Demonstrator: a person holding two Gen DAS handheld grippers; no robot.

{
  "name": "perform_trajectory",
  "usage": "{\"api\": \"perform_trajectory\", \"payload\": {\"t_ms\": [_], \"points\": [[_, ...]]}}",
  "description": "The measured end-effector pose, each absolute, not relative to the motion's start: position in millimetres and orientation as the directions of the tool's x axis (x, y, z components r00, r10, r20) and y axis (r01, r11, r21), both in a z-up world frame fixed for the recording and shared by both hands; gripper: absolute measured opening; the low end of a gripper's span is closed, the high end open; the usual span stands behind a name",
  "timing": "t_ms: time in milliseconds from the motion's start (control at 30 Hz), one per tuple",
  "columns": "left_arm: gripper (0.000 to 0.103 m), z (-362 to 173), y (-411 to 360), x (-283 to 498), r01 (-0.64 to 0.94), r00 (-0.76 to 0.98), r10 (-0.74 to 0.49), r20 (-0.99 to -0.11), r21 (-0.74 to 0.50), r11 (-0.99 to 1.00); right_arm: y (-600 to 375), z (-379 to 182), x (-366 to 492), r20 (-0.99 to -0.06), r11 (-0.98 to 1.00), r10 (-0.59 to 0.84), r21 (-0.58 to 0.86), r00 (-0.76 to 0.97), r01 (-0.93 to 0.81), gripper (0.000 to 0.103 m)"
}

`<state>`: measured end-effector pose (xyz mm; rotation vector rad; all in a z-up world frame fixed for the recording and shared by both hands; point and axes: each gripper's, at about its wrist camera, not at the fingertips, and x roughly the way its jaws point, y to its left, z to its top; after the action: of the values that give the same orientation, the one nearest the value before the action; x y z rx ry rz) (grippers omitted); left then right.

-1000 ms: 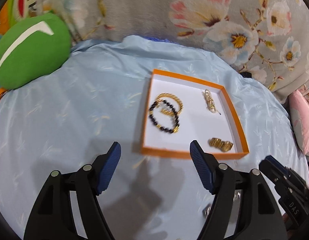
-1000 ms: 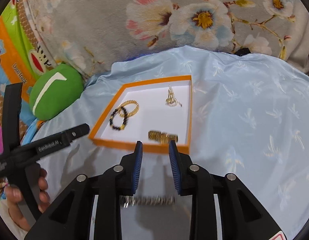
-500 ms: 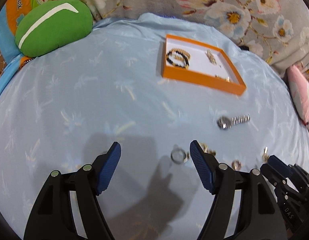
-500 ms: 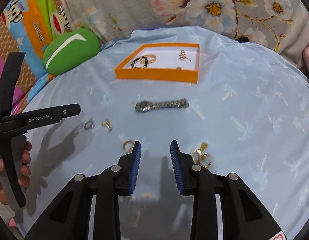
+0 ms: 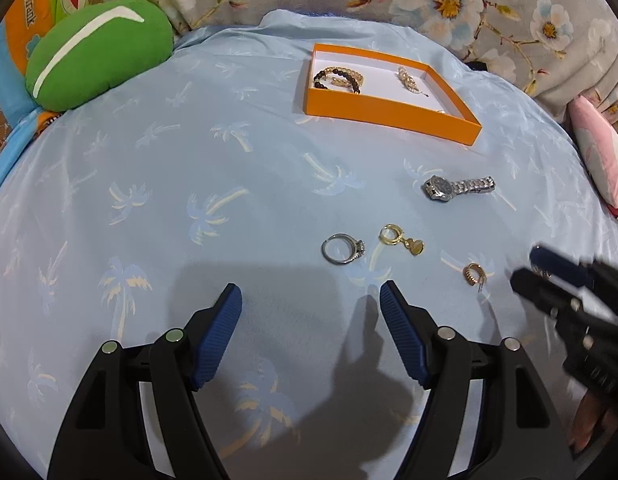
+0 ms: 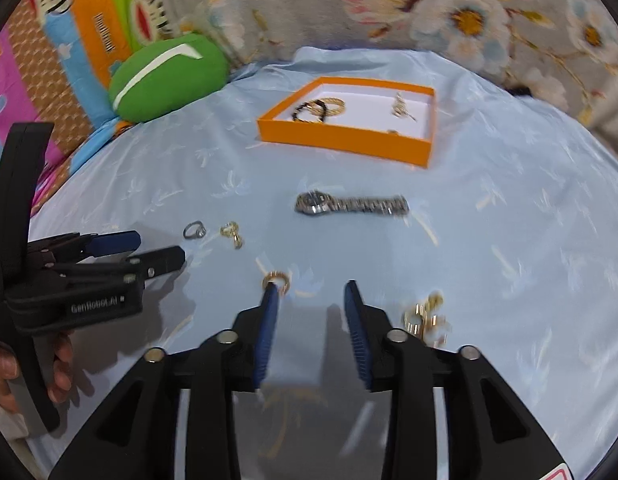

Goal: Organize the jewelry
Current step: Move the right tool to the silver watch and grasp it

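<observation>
Both grippers have pulled back from the box in the last second. The left gripper point(image 5: 311, 304) hangs wide and empty; the right gripper point(image 6: 311, 298) has opened partway, also empty. So the next pick is likely starting. Just ahead lie a ring point(image 5: 343, 249), gold earrings point(image 5: 401, 240) and a hoop point(image 6: 276, 281); farther on, the watch point(image 6: 351, 204). The orange box point(image 5: 389, 110) sits near the blue cloth's point(image 5: 149, 200) far edge, a green cushion point(image 5: 97, 64) at the far-left corner.
</observation>
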<state>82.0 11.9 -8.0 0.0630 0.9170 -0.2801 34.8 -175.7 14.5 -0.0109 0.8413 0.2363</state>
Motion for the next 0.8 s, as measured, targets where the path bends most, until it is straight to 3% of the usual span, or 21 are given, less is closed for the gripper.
{"api": "perform_trajectory", "payload": {"t_ms": [67,300,533,633,700,800], "points": [[0.072,-9,11,80,0.272,0.580,-0.207,-0.788,-0.053,0.961,-177,20,51,-0.743,0.954,0.219,0.026,0.632,-0.299,0.051],[0.076,-10,10,78,0.279,0.592,-0.210,-0.778,-0.046,0.959,-172,21,105,-0.802,0.870,0.250,-0.060,0.542,-0.490,0.051],[0.076,-9,20,86,0.239,0.595,-0.195,-0.780,-0.061,0.969,-162,4,138,-0.844,0.823,0.259,-0.061,0.469,-0.564,0.051],[0.076,-8,24,90,0.220,0.596,-0.182,-0.782,-0.059,0.974,-163,-4,146,-0.852,0.843,0.271,-0.014,0.449,-0.537,0.044],[0.076,-8,26,92,0.209,0.596,-0.173,-0.784,-0.056,0.976,-165,-6,144,-0.849,0.873,0.282,0.033,0.447,-0.487,0.032],[0.076,-8,27,94,0.196,0.595,-0.164,-0.787,-0.055,0.979,-164,-6,131,-0.846,0.926,0.226,0.034,0.482,-0.375,0.028]]}}
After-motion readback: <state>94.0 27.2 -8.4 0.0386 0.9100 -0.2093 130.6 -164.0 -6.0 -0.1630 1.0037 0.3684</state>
